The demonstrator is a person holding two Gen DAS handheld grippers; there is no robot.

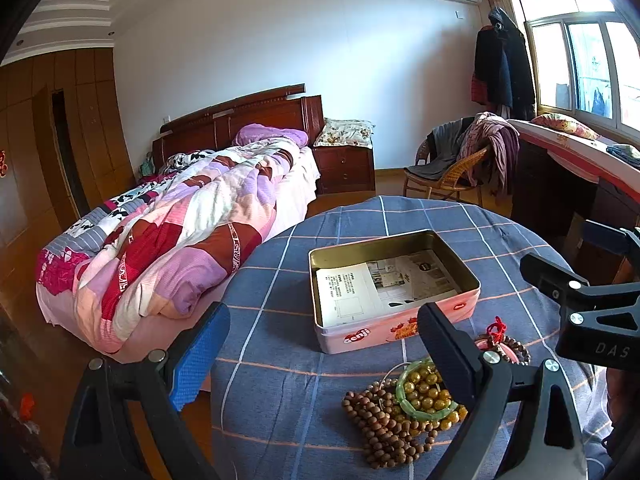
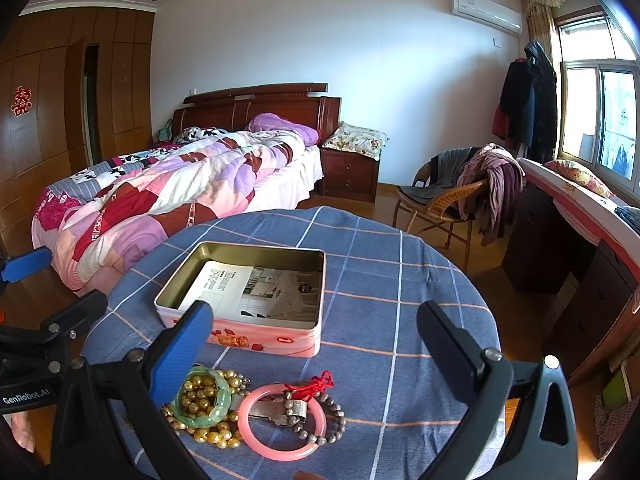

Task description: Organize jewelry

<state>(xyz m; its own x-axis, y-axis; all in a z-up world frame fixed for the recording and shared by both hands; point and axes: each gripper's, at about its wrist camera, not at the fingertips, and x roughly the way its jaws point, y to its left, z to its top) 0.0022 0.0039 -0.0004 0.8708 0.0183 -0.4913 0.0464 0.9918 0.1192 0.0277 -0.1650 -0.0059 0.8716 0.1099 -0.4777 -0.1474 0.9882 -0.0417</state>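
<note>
Both tools (image 1: 324, 344) (image 2: 316, 344) gaping, empty; lower over pink bangle (image 2: 282, 422), pinch rim, lift to tin (image 2: 240, 292).

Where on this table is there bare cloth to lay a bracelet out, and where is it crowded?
Free: the checked cloth right of the pink tin, out to the table's edge, and the strip behind the tin. Crowded: the near edge in front of the tin, where the green bangle, gold beads, pink bangle and brown bead strand pile together.

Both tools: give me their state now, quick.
Left tool: open, holding nothing.
Right tool: open, holding nothing.
</note>
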